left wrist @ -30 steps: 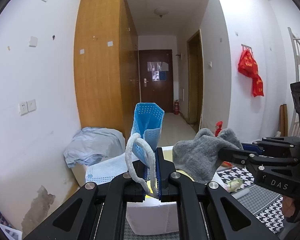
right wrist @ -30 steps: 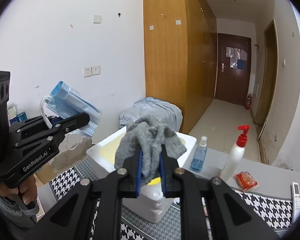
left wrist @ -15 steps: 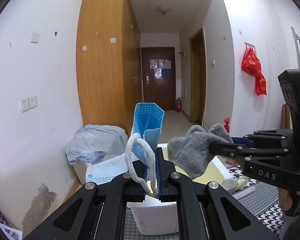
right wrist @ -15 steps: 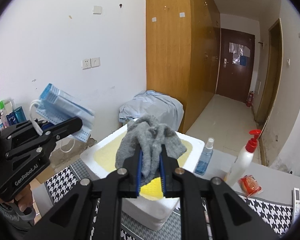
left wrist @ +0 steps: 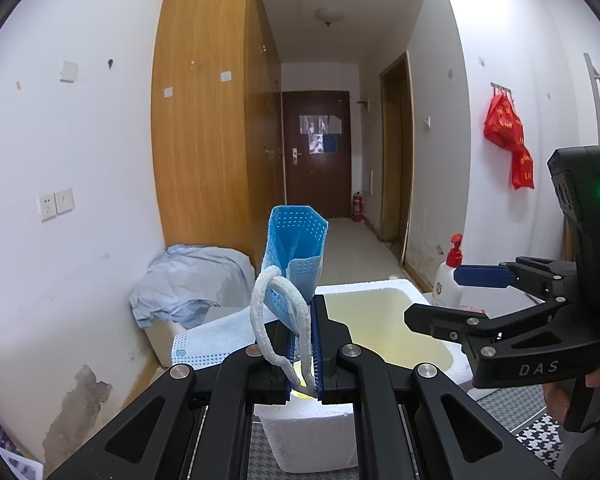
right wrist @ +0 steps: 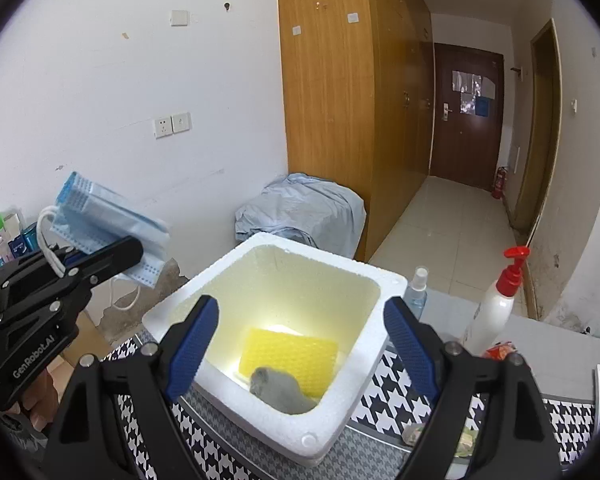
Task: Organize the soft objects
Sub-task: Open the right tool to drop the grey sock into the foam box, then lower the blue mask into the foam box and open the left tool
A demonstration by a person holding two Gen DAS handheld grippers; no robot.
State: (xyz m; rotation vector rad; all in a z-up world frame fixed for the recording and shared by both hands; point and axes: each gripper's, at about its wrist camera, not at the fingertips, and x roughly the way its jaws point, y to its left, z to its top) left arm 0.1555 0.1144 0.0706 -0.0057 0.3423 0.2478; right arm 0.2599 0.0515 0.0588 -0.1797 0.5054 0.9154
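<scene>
Where the left wrist view hides it, grey sock (right wrist: 278, 390) lies inside foam box (right wrist: 364, 280).

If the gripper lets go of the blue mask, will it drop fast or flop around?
Probably flop and flutter. The blue mask looks thin and folded, bending over the shut left gripper, so it seems floppy and light. Its ear loop dangles and might snag a finger.

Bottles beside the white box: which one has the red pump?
The tall white bottle has it; the small clear blue spray bottle, nearer the foam box, has a clear cap.
</scene>
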